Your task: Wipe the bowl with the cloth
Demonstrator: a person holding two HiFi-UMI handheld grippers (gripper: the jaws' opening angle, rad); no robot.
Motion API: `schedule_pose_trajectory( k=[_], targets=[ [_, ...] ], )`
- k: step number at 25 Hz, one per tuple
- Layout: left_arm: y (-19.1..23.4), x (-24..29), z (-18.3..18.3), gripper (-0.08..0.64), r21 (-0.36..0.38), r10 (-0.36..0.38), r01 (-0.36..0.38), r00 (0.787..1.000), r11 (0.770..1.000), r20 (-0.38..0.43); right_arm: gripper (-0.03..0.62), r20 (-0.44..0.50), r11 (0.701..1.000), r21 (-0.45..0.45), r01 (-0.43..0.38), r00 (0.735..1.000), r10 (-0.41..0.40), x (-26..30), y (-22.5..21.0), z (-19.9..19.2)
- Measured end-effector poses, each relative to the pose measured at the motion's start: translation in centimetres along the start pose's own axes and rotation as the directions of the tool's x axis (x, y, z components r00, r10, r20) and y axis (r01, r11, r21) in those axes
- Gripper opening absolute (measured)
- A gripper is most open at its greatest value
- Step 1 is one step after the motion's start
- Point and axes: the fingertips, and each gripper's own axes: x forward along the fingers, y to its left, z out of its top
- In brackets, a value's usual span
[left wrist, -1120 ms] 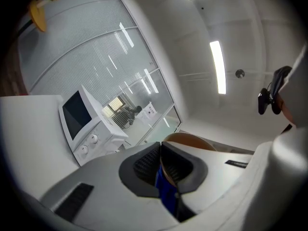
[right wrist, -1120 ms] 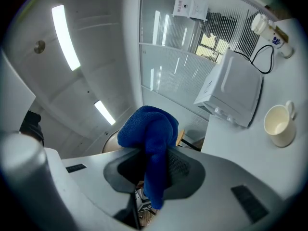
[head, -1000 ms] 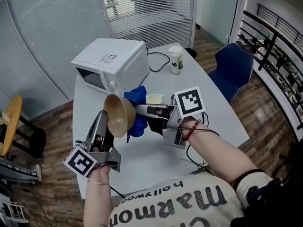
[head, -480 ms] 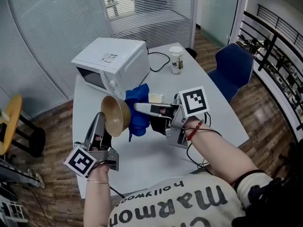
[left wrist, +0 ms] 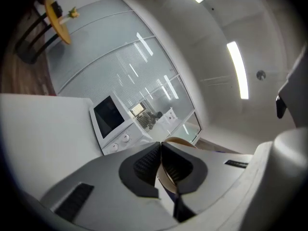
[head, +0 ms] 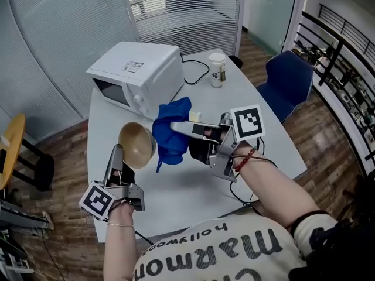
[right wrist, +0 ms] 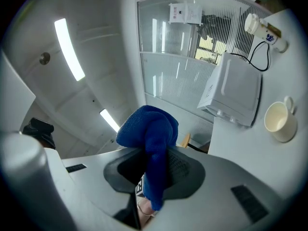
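Note:
A tan wooden bowl (head: 136,144) is held on its side above the white table (head: 193,186), its hollow facing right. My left gripper (head: 119,151) is shut on the bowl's rim (left wrist: 169,165); the thin rim sits pinched between the dark pads. My right gripper (head: 176,126) is shut on a blue cloth (head: 171,129), which bunches over the fingertips and hangs down. In the right gripper view the cloth (right wrist: 151,138) fills the gap between the jaws. Cloth and bowl sit side by side, slightly apart.
A white microwave (head: 136,75) stands at the table's far left, its cable trailing toward a white lidded cup (head: 217,70). A cream mug (right wrist: 279,120) sits behind the cloth. A blue chair (head: 287,84) is at the right; a yellow stool (head: 13,151) at the left.
The bowl and my left gripper have sunk and drifted left, away from the cloth. The cloth now stands higher than the bowl. The right gripper has barely moved.

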Motion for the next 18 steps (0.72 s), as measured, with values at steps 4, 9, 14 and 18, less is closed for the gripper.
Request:
schedule_pose_trajectory(
  k=[4, 9, 14, 18],
  targets=[
    [1.2, -1.1, -0.1, 0.006, -0.03, 0.039, -0.039, 0.999, 0.999, 0.031, 0.092, 0.039, 1.0, 0.002, -0.001, 0.999, 0.001, -0.7, 0.0, 0.4],
    [3.4, -3.9, -1.8, 0.005, 0.011, 0.285, -0.285, 0.958, 0.958, 0.04, 0.092, 0.063, 0.989, -0.053, 0.137, 0.989, -0.134, -1.9, -2.9, -0.4],
    [3.9, -5.0, -5.2, 0.005, 0.182, 0.358, -0.342, 0.932, 0.922, -0.065, 0.092, 0.006, 0.934, -0.042, 0.355, 0.935, -0.355, -3.1, -7.5, -4.2],
    [5.4, -6.3, -7.2, 0.005, 0.191, 0.403, -0.378, 0.909, 0.906, -0.109, 0.092, -0.052, 0.905, -0.041, 0.424, 0.903, -0.426, -4.1, -10.3, -6.5]
  ],
)
